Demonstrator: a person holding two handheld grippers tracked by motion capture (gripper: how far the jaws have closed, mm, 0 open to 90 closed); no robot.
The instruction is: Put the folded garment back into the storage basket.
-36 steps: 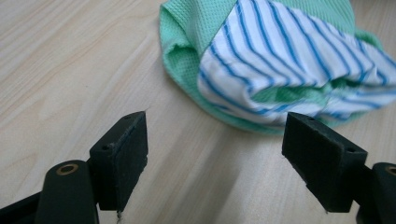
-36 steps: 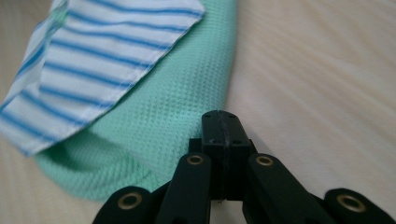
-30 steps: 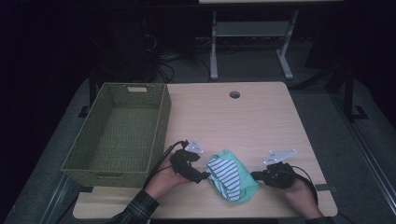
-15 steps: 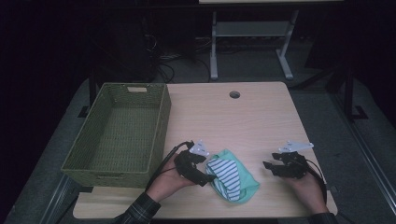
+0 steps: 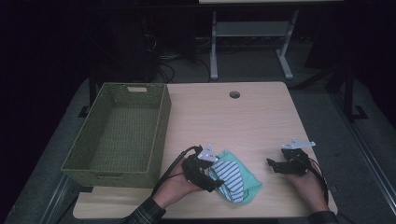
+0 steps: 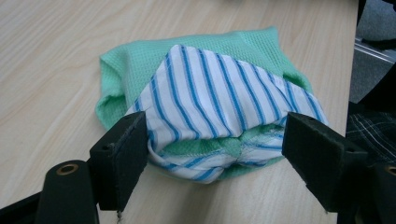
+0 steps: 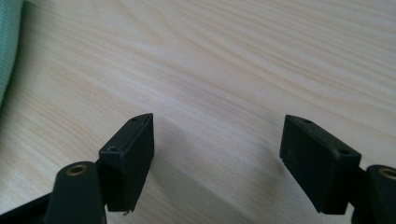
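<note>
A folded bundle of cloth (image 5: 237,181), white with blue stripes wrapped over mint-green waffle fabric, lies near the table's front edge. My left gripper (image 5: 214,182) is at the bundle's left side. In the left gripper view it (image 6: 215,135) stands open, its jaws straddling the near end of the cloth (image 6: 219,88), with the left pad (image 6: 123,158) against the fabric. My right gripper (image 5: 274,164) is open over bare wood to the right of the cloth, a hand's width away. The right gripper view has that gripper (image 7: 217,135) above empty tabletop, with a strip of green cloth (image 7: 7,46) at the far left.
A green woven basket (image 5: 162,122) stands empty on the table's left side, close to my left hand. The wooden table (image 5: 233,126) has a cable hole (image 5: 234,94) near its back edge. A metal stand (image 5: 252,32) is on the dark floor beyond.
My right gripper has let go of the cloth's right side and drawn off to the right. My left gripper has shifted slightly towards the front, around the bundle's near end.
</note>
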